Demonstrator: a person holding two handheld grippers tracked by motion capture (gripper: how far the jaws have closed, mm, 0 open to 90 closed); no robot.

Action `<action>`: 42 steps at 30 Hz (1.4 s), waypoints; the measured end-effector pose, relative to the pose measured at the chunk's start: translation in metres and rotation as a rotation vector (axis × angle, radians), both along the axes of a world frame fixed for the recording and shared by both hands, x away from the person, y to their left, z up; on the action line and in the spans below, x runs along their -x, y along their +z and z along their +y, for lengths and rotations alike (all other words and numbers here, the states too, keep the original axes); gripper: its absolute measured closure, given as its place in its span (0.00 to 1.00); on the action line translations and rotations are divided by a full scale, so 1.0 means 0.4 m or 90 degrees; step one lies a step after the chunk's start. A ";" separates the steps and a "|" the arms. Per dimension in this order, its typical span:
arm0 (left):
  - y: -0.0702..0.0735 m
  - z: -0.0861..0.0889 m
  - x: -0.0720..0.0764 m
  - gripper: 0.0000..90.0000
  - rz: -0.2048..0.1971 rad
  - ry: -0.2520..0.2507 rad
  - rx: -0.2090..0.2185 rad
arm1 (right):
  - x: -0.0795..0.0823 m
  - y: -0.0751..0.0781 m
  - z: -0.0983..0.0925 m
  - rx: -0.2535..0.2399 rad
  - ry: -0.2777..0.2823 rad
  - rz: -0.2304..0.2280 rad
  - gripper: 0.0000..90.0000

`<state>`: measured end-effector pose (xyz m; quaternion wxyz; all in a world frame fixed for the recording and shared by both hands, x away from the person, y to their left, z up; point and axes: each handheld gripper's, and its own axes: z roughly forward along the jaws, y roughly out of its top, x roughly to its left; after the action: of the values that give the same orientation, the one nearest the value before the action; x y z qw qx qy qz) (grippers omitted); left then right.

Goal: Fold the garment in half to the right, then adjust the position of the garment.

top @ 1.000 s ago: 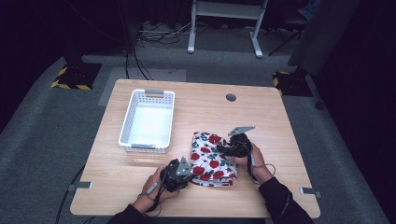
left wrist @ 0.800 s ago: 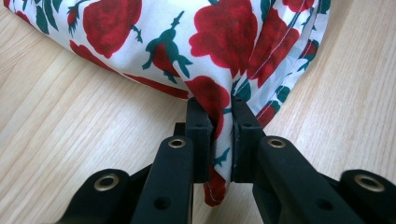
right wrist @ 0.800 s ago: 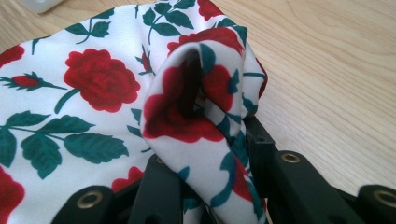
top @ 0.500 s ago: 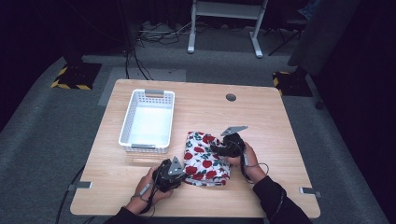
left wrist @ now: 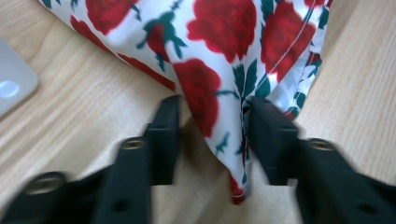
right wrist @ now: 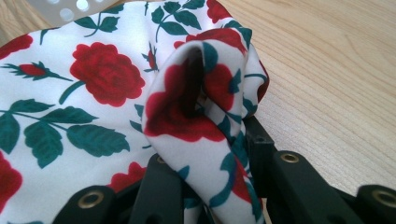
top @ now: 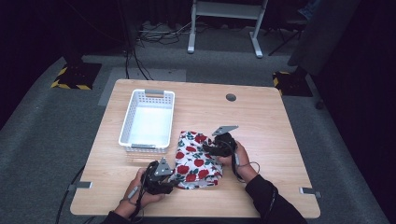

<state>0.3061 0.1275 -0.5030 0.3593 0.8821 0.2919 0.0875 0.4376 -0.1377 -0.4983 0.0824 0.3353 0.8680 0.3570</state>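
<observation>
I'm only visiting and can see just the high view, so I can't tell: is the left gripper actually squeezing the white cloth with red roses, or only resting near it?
Observer: Not squeezing. In the left gripper view, the left gripper has just been opening its jaws. A corner of the white rose-printed cloth lies between them, with a gap to one jaw.
Operator: And the right gripper?
Observer: In the right gripper view, the right gripper is pinching a fold of that cloth between its jaws.
Operator: Is that fold pressed flat?
Observer: No, it stands up as an open loop above the jaws.
</observation>
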 end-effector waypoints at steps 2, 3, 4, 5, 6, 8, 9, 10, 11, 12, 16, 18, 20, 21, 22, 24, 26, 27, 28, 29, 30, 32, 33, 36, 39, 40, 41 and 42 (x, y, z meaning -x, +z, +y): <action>0.000 -0.006 0.008 0.46 0.007 0.000 0.013 | 0.002 0.000 0.000 0.000 -0.001 -0.002 0.82; 0.000 -0.010 0.010 0.41 0.003 0.009 0.014 | 0.003 0.000 0.001 0.000 -0.002 -0.004 0.82; 0.000 -0.013 0.009 0.37 -0.001 0.018 0.015 | 0.004 0.000 0.002 0.002 -0.003 -0.007 0.82; -0.001 -0.016 0.007 0.34 -0.004 0.031 0.016 | 0.005 0.000 0.003 0.004 -0.003 -0.010 0.82; -0.002 -0.018 0.004 0.31 -0.005 0.043 0.017 | 0.007 0.000 0.004 0.007 -0.003 -0.012 0.82; -0.005 -0.022 -0.001 0.29 -0.003 0.052 0.020 | 0.007 0.000 0.004 0.008 -0.002 -0.014 0.82; -0.007 -0.026 -0.005 0.28 -0.005 0.055 0.017 | 0.007 0.000 0.004 0.007 -0.002 -0.014 0.82; -0.008 -0.030 -0.007 0.28 -0.004 0.056 0.013 | 0.007 0.000 0.003 0.007 -0.001 -0.014 0.82; -0.010 -0.036 -0.011 0.28 -0.003 0.054 0.010 | 0.007 0.000 0.003 0.006 -0.002 -0.013 0.82; -0.012 -0.049 -0.016 0.27 -0.013 0.050 0.002 | 0.007 0.000 0.003 0.006 -0.002 -0.013 0.82; -0.012 -0.070 -0.027 0.29 -0.029 0.055 -0.010 | 0.009 -0.001 0.005 0.003 -0.002 -0.014 0.82; -0.010 -0.070 -0.030 0.34 -0.029 0.053 -0.012 | 0.010 -0.001 0.005 0.003 -0.002 -0.014 0.82; -0.011 -0.069 -0.034 0.46 -0.036 0.054 -0.005 | 0.011 -0.001 0.006 0.003 -0.001 -0.014 0.82; -0.010 -0.066 -0.037 0.52 -0.038 0.052 -0.001 | 0.011 -0.001 0.006 0.003 -0.002 -0.013 0.82; -0.009 -0.065 -0.038 0.57 -0.040 0.050 -0.001 | 0.011 -0.001 0.006 0.003 -0.002 -0.013 0.82; -0.008 -0.063 -0.040 0.68 -0.044 0.046 -0.002 | 0.012 -0.002 0.007 0.003 0.000 -0.016 0.82; -0.007 -0.065 -0.043 0.78 -0.047 0.041 -0.009 | 0.014 -0.002 0.008 0.004 0.002 -0.016 0.82; -0.007 -0.066 -0.046 0.80 -0.047 0.041 -0.008 | 0.014 -0.002 0.009 0.005 0.001 -0.017 0.82; -0.006 -0.068 -0.048 0.81 -0.048 0.042 -0.010 | 0.015 -0.002 0.009 0.006 0.000 -0.017 0.82; -0.006 -0.070 -0.049 0.82 -0.050 0.042 -0.011 | 0.015 -0.002 0.009 0.005 0.000 -0.017 0.82; -0.006 -0.071 -0.050 0.83 -0.053 0.040 -0.014 | 0.015 -0.002 0.009 0.005 0.000 -0.018 0.82; -0.006 -0.071 -0.051 0.84 -0.053 0.040 -0.013 | 0.015 -0.002 0.009 0.004 0.000 -0.017 0.82; -0.007 -0.070 -0.051 0.84 -0.053 0.040 -0.012 | 0.015 -0.002 0.009 0.004 0.000 -0.017 0.82; -0.007 -0.071 -0.050 0.85 -0.059 0.040 -0.016 | 0.019 -0.003 0.011 0.007 -0.001 -0.027 0.82; -0.006 -0.072 -0.049 0.88 -0.065 0.041 -0.024 | 0.023 -0.001 0.013 0.011 0.001 -0.038 0.83; -0.005 -0.071 -0.049 0.89 -0.068 0.042 -0.027 | 0.022 -0.001 0.012 0.009 -0.001 -0.035 0.83; -0.004 -0.069 -0.050 0.89 -0.068 0.045 -0.023 | 0.021 0.001 0.011 0.006 -0.002 -0.033 0.83; -0.002 -0.066 -0.051 0.90 -0.066 0.044 -0.018 | 0.020 0.003 0.009 0.003 -0.002 -0.032 0.83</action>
<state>0.3264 0.1012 -0.5038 0.3580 0.8708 0.3018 0.1497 0.4296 -0.1341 -0.4971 0.1051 0.3271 0.8660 0.3633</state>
